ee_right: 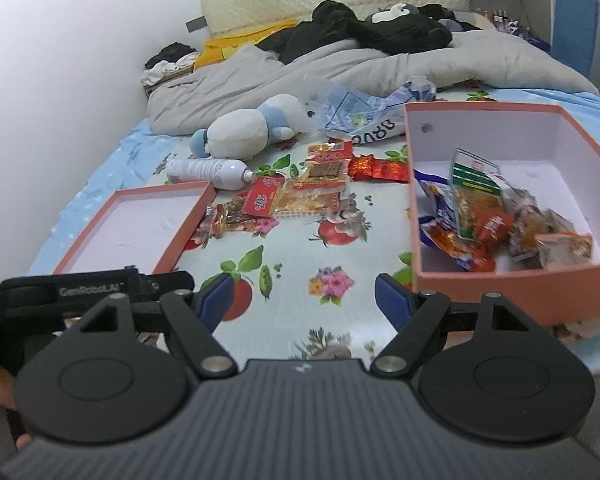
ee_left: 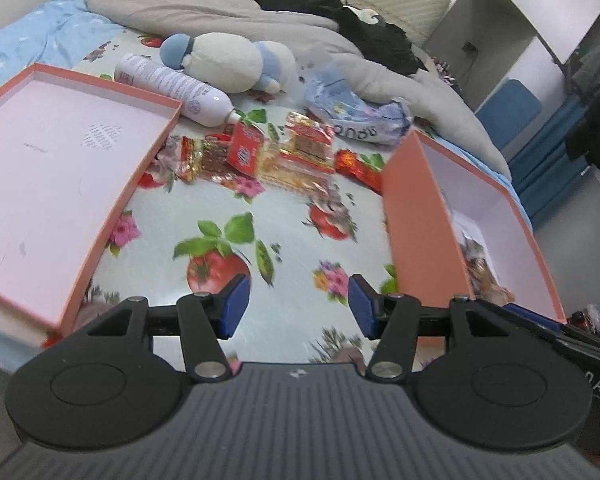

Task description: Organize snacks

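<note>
Your left gripper (ee_left: pixel 298 306) hangs released, its blue-padded jaws spread wide with nothing between them, above a glossy sheet (ee_left: pixel 284 240) printed with tomatoes, flowers and leaves. Your right gripper (ee_right: pixel 304 300) is likewise released and empty over the same sheet.

Well ahead of both, past a bare stretch of print, the loose snack packets (ee_right: pixel 300 194) lie in a crinkly heap of red, gold and clear wrappers, some flat and rectangular, one small red foil pack (ee_right: pixel 380 169) off to the right side of the pile.

To the right of the right gripper, just beside its right finger, stands the deep orange cardboard box (ee_right: pixel 512 280) with a white interior; it holds several packets (ee_right: pixel 496 224) already, shiny plastic in orange, green and blue, tumbled together. In the left wrist view that box (ee_left: pixel 416 224) shows its plain orange wall just beside the left gripper's right finger.

On the left lies the shallow orange lid (ee_left: pixel 112 216), white inside.

Beyond the heap rest a smooth white bottle (ee_right: pixel 208 172) on its side, a soft white-and-blue plush toy (ee_right: pixel 248 130), a crumpled pale plastic bag (ee_right: pixel 360 112), and a rumpled grey quilt (ee_right: pixel 300 68).
</note>
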Demonstrator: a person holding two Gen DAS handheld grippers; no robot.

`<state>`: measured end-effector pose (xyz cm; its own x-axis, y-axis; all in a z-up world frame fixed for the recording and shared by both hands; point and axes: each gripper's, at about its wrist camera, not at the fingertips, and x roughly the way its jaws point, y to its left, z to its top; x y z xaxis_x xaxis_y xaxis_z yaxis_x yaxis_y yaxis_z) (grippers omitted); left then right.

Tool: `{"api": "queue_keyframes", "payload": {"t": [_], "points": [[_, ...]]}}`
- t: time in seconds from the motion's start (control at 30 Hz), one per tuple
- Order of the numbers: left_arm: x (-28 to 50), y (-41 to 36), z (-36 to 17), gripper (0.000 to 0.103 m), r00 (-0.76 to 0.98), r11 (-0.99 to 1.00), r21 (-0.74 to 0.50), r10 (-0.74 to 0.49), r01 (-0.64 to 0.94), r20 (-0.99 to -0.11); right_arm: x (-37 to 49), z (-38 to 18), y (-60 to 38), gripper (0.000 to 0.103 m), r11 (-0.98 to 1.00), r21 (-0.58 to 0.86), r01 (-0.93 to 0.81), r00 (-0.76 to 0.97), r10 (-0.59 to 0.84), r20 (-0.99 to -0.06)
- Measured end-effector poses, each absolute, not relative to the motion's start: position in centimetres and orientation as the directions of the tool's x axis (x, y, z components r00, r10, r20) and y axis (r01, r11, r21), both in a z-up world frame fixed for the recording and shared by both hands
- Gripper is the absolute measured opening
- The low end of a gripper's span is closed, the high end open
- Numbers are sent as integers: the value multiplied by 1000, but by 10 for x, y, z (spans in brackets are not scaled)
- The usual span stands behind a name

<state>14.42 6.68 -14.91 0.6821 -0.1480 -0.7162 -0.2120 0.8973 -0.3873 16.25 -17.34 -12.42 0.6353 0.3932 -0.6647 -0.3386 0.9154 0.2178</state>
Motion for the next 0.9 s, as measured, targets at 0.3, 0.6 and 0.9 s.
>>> {"api": "queue_keyframes", "payload": {"t": [0.3, 0.6, 0.9], "points": [[225, 111, -193, 60, 664, 900, -377, -146, -219, -734, 255, -163, -139, 79, 916, 233, -326, 590, 390, -707], [325, 133, -241, 59, 633, 930, -324, -147, -173, -760, 364, -218, -102, 79, 929, 233, -287, 514, 354, -782], [360, 134, -265, 59, 646, 952, -258, -95, -163, -758, 425, -241, -79, 79, 941, 216, -261, 523, 326, -787]]}}
